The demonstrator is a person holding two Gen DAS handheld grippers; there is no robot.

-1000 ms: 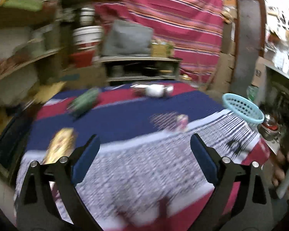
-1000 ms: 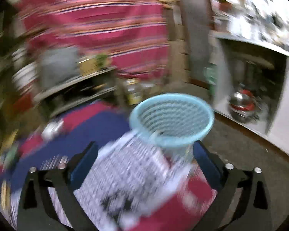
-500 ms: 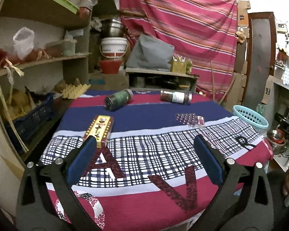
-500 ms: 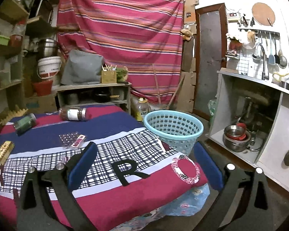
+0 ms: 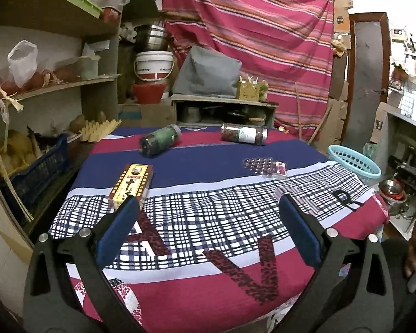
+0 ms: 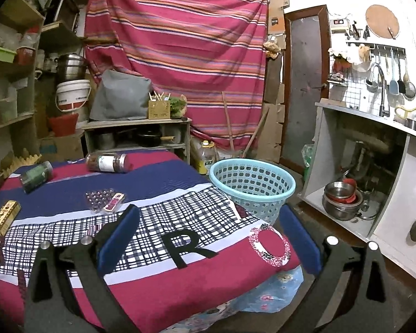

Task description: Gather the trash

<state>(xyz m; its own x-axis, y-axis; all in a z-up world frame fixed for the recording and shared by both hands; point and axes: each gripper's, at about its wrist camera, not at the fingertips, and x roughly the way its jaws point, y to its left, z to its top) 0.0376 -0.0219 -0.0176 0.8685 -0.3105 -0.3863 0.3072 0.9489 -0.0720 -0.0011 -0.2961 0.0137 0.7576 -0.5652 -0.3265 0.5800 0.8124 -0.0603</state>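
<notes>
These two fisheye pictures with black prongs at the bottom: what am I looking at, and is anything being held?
No robot here: a person carries a handheld gripper in each hand, each with a forward-looking camera. One picture is from the left gripper, the other from the right gripper. Both have their blue-padded jaws wide apart and hold nothing.

On the cloth-covered table lie a yellow box, a green jar and a brown jar, both on their sides, and a blister pack. The light blue basket stands beside the table, seemingly empty, so collecting has not begun.
</notes>
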